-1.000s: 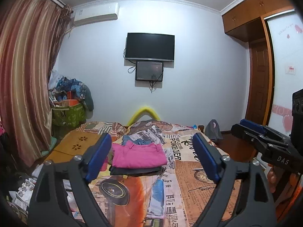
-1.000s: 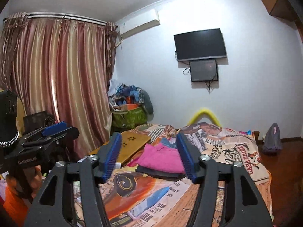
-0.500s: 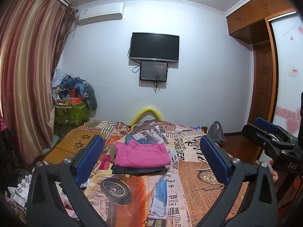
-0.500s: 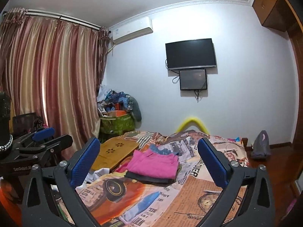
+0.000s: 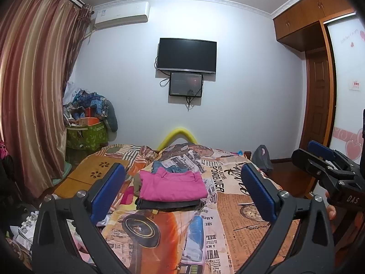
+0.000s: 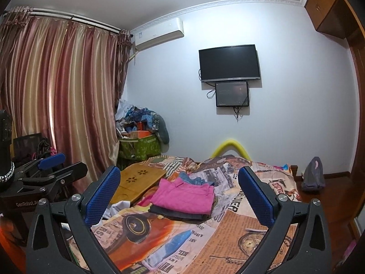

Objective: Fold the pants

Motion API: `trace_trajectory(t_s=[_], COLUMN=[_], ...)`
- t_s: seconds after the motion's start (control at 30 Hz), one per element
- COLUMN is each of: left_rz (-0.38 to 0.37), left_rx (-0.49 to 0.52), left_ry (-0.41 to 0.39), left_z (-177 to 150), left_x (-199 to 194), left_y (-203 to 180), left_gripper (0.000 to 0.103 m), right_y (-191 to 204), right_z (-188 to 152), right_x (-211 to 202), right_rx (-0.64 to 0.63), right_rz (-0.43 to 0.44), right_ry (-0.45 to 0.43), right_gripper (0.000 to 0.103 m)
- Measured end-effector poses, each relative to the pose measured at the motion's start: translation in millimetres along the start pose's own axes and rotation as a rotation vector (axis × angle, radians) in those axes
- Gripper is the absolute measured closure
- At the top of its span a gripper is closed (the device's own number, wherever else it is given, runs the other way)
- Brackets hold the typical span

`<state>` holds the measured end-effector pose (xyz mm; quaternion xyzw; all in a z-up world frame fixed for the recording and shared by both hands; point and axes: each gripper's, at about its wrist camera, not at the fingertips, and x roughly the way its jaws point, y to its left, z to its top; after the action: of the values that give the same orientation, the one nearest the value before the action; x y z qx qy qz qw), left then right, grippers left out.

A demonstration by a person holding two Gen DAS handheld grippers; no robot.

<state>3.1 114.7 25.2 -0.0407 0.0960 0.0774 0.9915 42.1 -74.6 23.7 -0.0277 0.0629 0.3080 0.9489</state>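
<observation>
With nothing between them, the jaws of the left hand-held gripper (image 5: 182, 191) and the right hand-held gripper (image 6: 179, 193) have just been opened wide, so the folded pink pants (image 5: 172, 186), stacked on the bed (image 5: 239, 205), are judged released.

I see a bed (image 5: 232, 223) with a bright cover full of cars and newspaper print. A wooden tray (image 5: 91, 175) lies on its left side. A black TV (image 5: 187, 54) hangs on the far wall, with a small screen (image 5: 186, 84) just under it. An air cooler (image 5: 121, 16) sits high on that wall. Striped curtains (image 5: 32, 91) hang on the left, near a green bin (image 5: 86, 135) piled with stuff.
</observation>
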Motion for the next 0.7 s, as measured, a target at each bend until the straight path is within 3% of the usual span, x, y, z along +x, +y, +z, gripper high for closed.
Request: trace_trajectory(t_s=[0.7], left_rz=[-0.018], left_rx=[0.001], left_ry=[0.02], left_z=[-2.3], left_x=[4.8], left_y=[-0.4], left_gripper=[0.0], right_y=[-1.3], right_z=[-0.5], right_x=[-1.5], right_rx=[0.009], right_rz=[-0.006], right_ry=[0.006], right_gripper=[0.0])
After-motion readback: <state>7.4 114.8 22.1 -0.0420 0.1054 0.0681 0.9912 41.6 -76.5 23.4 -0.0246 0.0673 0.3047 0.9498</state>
